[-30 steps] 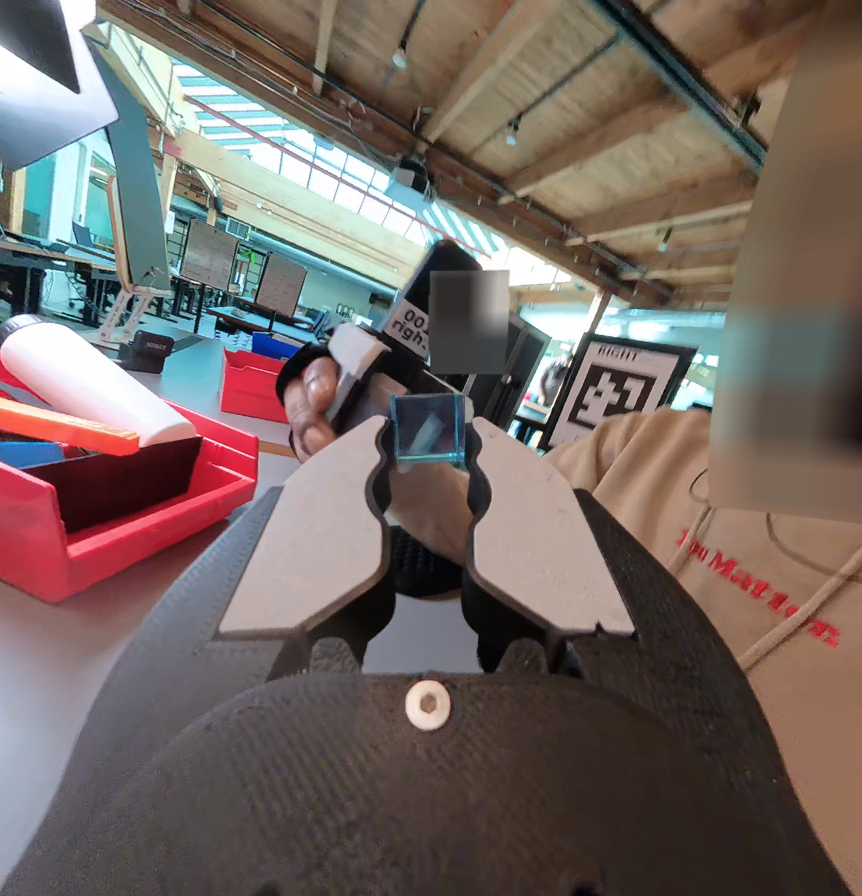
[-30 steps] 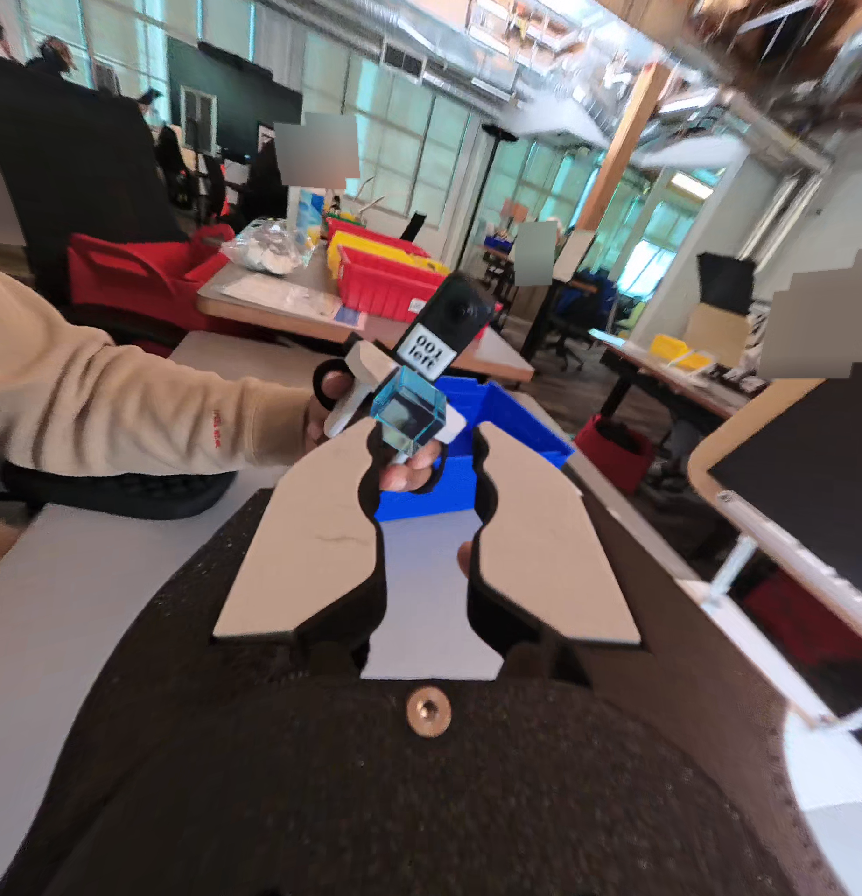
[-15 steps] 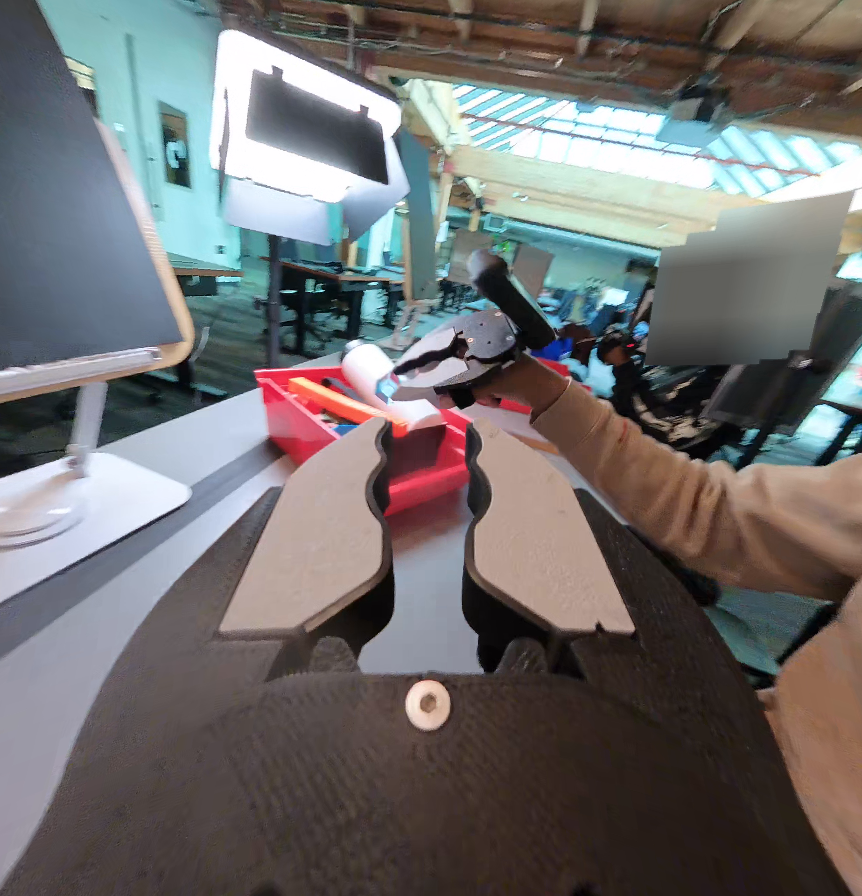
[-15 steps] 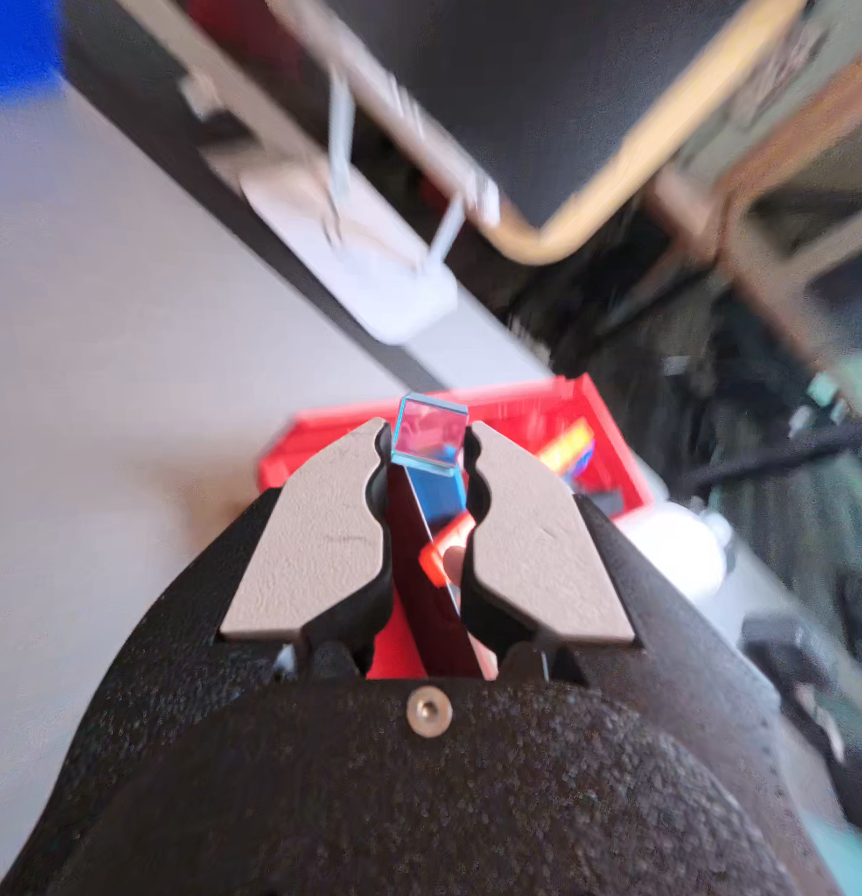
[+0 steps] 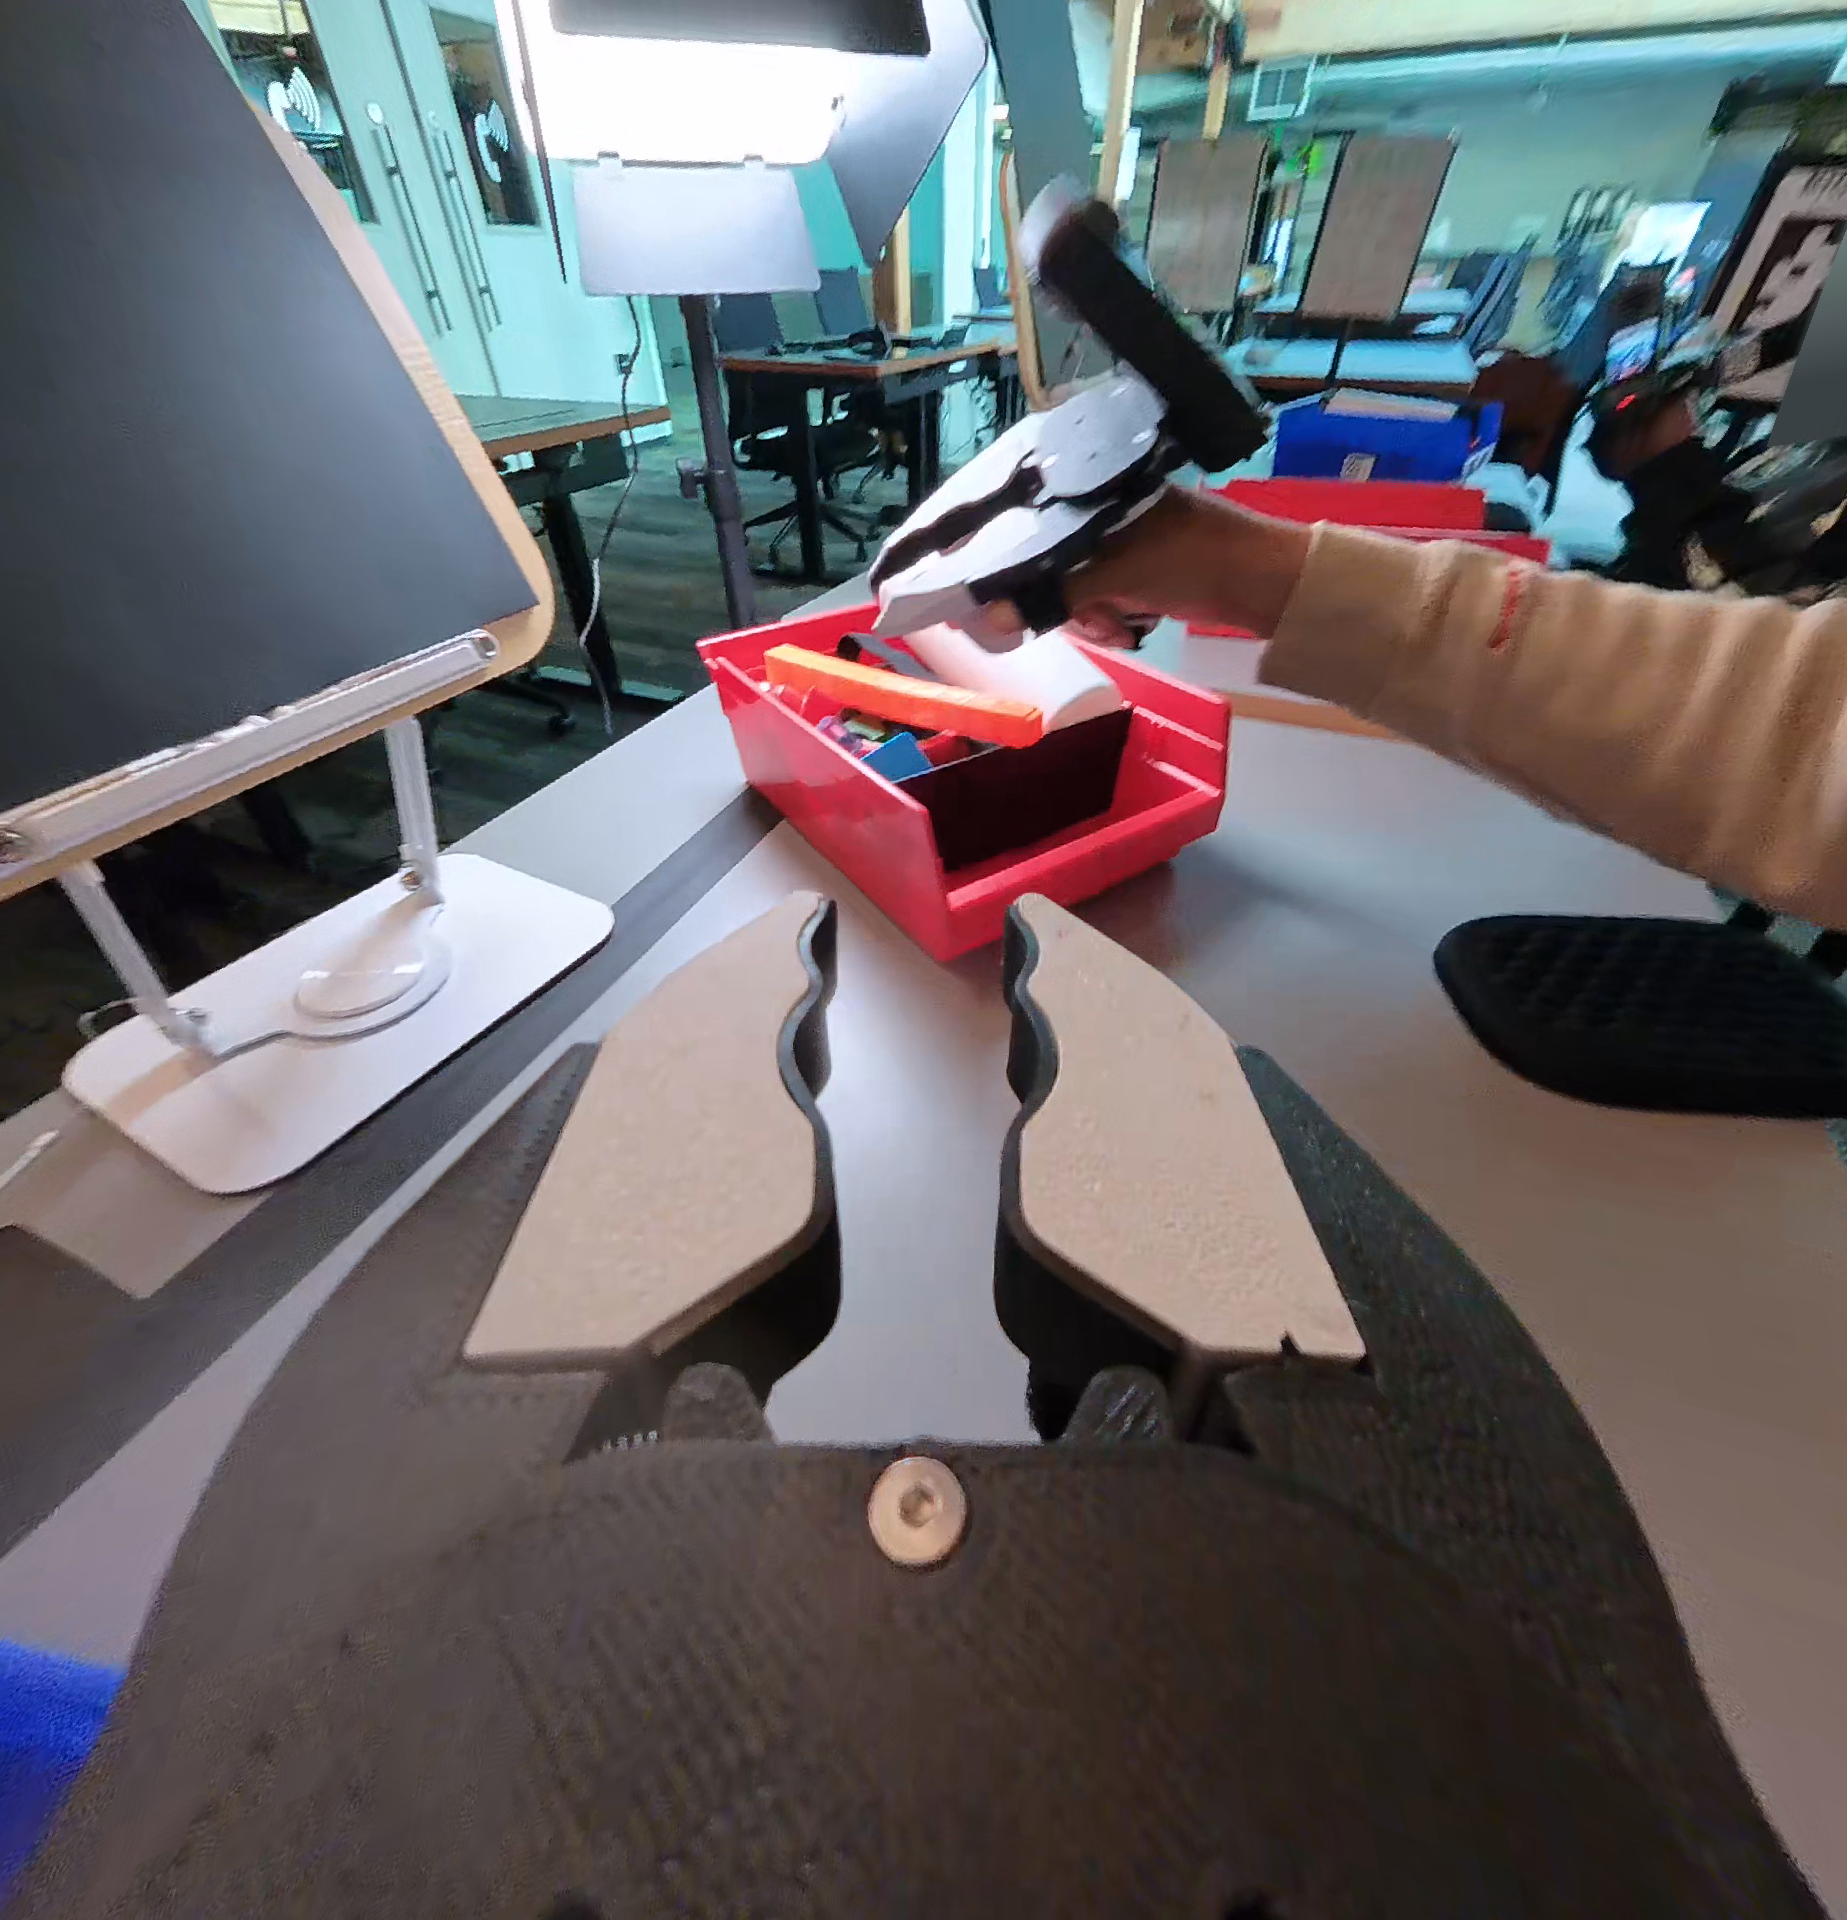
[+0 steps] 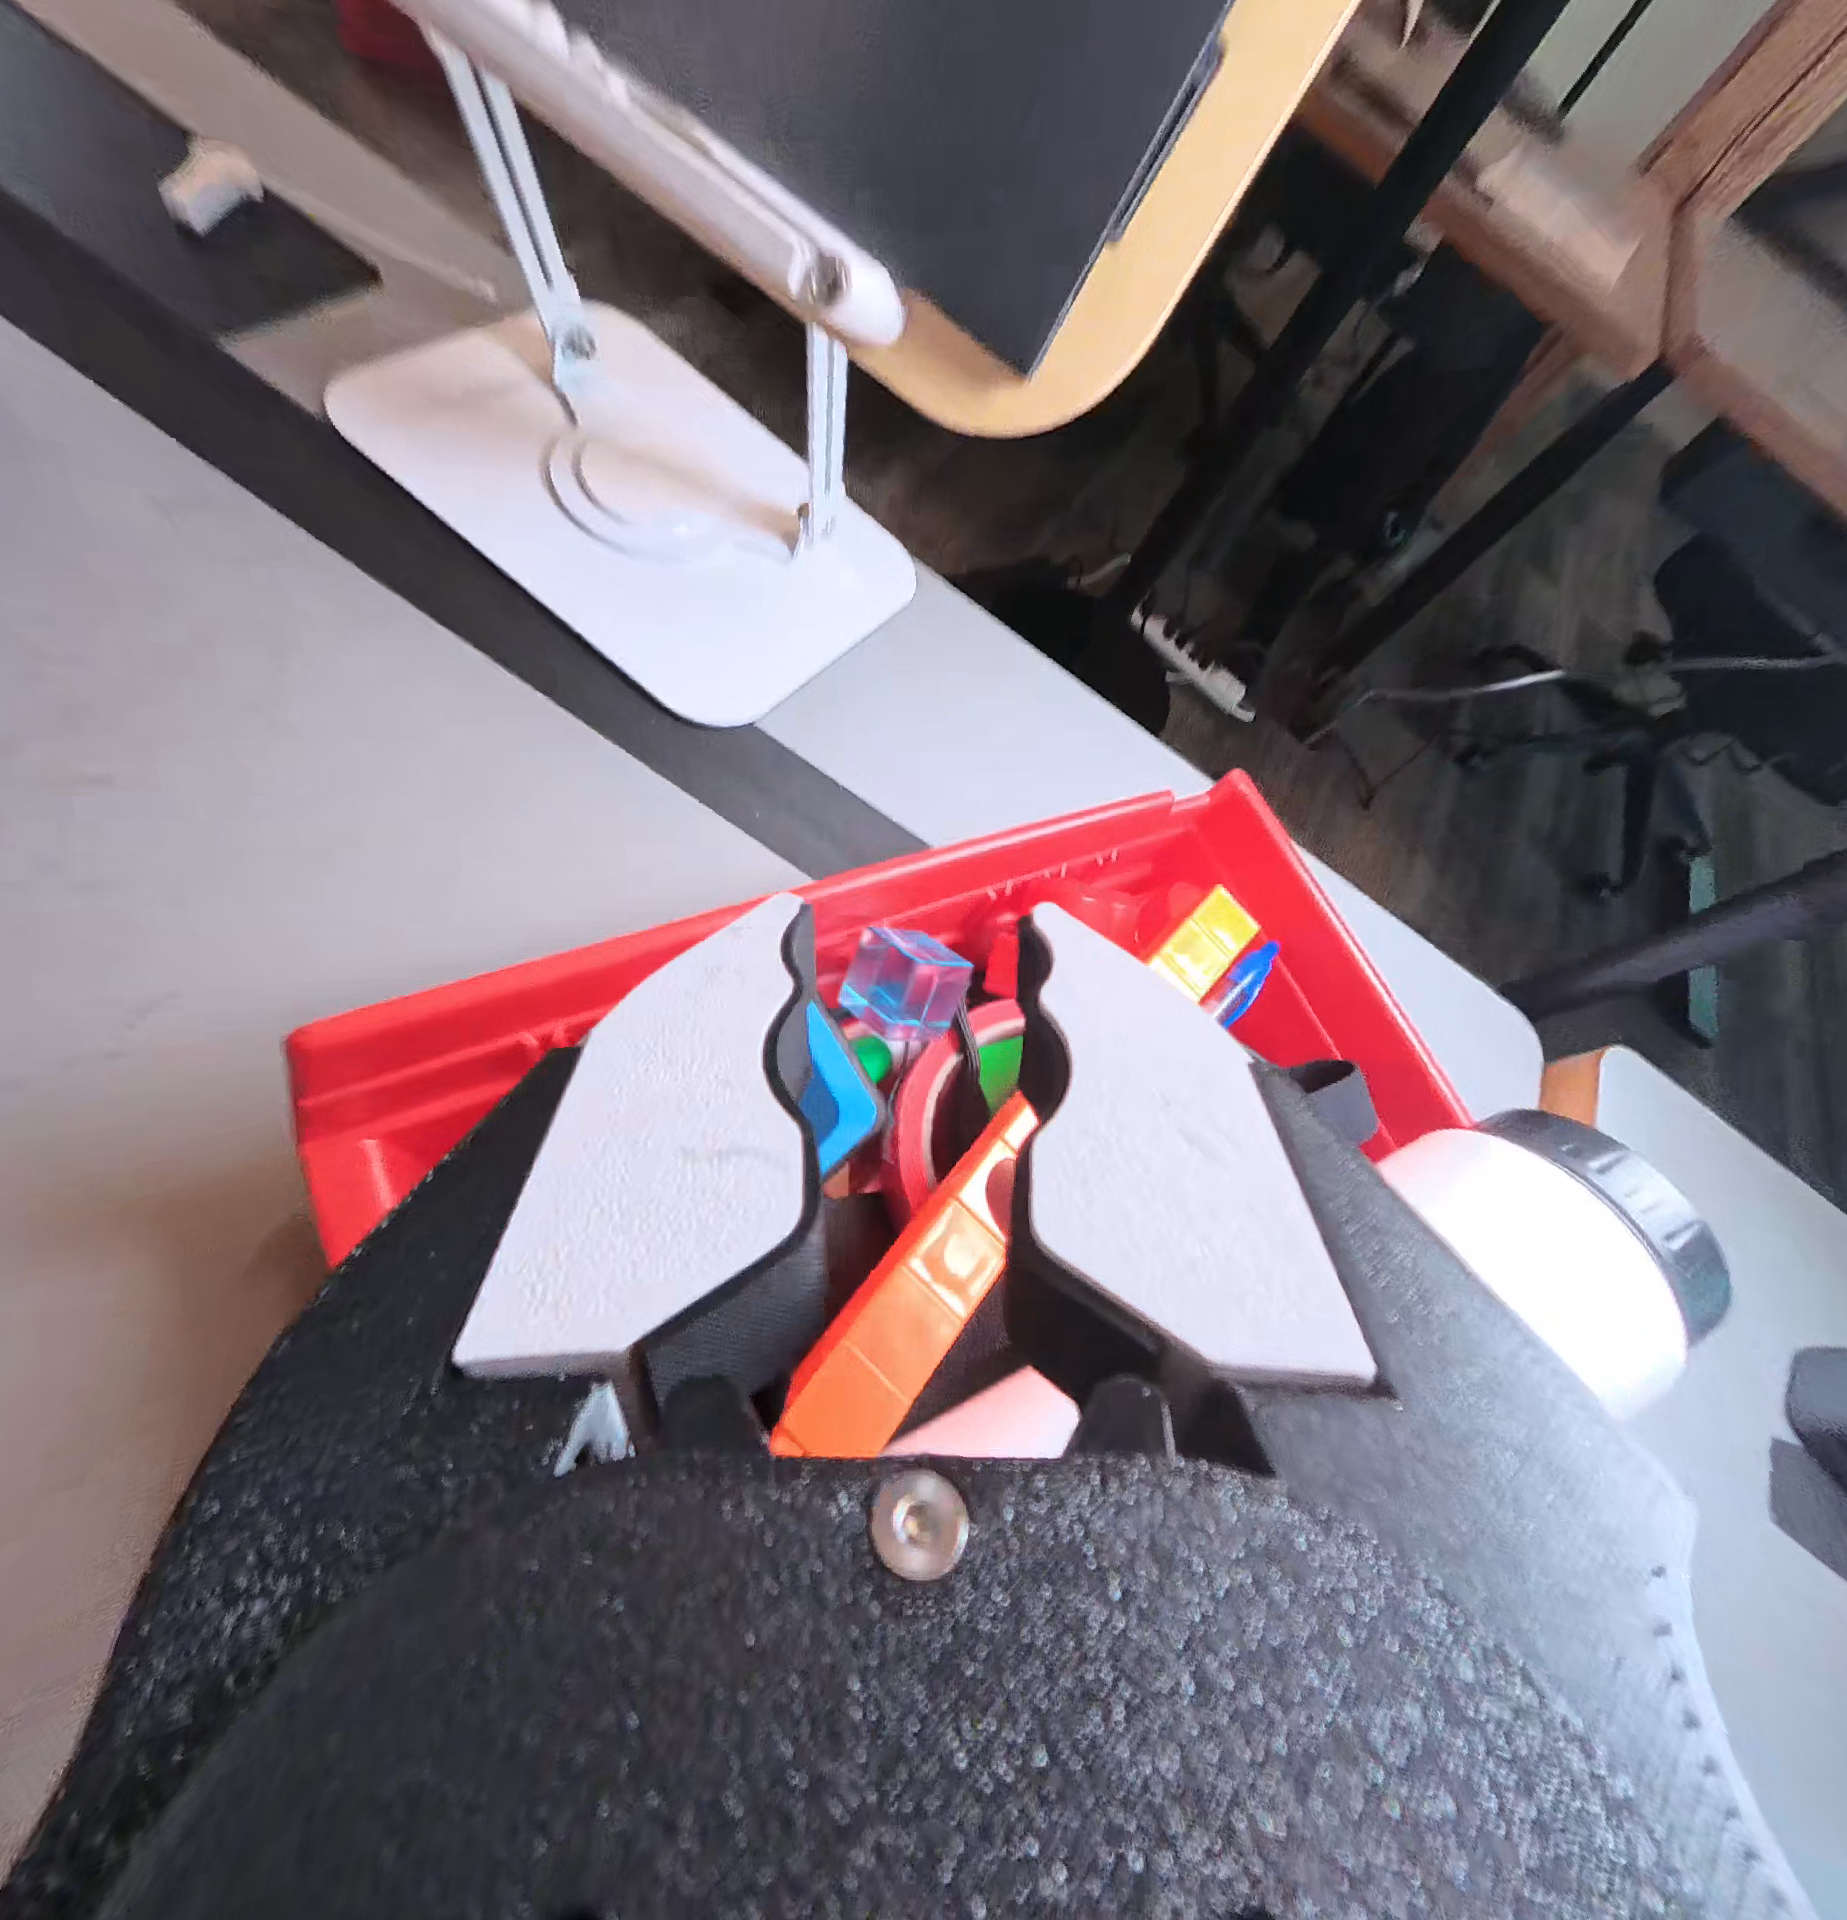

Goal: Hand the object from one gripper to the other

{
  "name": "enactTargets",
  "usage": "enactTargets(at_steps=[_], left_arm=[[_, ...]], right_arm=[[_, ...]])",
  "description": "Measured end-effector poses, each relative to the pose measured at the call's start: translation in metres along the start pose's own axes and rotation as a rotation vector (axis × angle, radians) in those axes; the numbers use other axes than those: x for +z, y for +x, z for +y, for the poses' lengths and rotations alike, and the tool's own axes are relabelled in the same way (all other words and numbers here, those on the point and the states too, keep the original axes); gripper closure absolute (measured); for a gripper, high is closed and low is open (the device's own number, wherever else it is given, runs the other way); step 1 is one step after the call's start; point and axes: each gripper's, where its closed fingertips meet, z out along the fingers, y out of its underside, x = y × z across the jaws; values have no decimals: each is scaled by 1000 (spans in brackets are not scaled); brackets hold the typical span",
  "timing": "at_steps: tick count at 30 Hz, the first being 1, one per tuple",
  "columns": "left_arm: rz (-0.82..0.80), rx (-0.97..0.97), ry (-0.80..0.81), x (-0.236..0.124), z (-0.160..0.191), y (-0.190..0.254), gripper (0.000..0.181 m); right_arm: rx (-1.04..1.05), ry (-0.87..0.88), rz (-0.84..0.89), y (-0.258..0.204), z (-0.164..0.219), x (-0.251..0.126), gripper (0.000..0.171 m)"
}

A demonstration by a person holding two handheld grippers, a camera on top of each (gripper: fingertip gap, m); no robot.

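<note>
handover looks finished, with the clear blue cube (image 6: 903,982) loose between the spread tips of the right claw (image 6: 914,925) above the red bin (image 6: 431,1049), while the empty left claw (image 5: 917,920) gapes over the tabletop (image 5: 1418,831), so next comes withdrawing.

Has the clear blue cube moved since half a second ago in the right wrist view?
Yes. The clear blue cube has left the right gripper, now open, and sits free among the clutter inside the red bin.
</note>
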Motion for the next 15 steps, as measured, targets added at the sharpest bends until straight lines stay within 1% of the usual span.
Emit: enactTargets(at_steps=[2, 4, 5, 7, 9, 11, 13, 15], left_arm=[[-25, 40, -43, -4, 2, -2, 148], [-52, 91, -118, -13, 6, -5, 143], [-70, 125, -169, -20, 11, -7, 140], [-102, 188, -301, -41, 28, -14, 134], [-112, 233, -467, -69, 61, -19, 129], [-118, 235, -649, -102, 101, -26, 124], [-124, 218, -788, -132, 139, -30, 119], [-142, 214, -890, -155, 169, -34, 116]], right_arm=[[17, 67, -16, -9, -5, -16, 132], [7, 100, -62, -27, -1, -35, 132], [-15, 93, -91, -39, 5, -44, 132], [-104, 20, -169, -68, 28, -61, 133], [-229, -95, -205, -92, 58, -71, 133], [-338, -206, -213, -106, 87, -76, 128], [-388, -277, -213, -113, 107, -75, 123], [-414, -324, -193, -114, 119, -67, 120]])
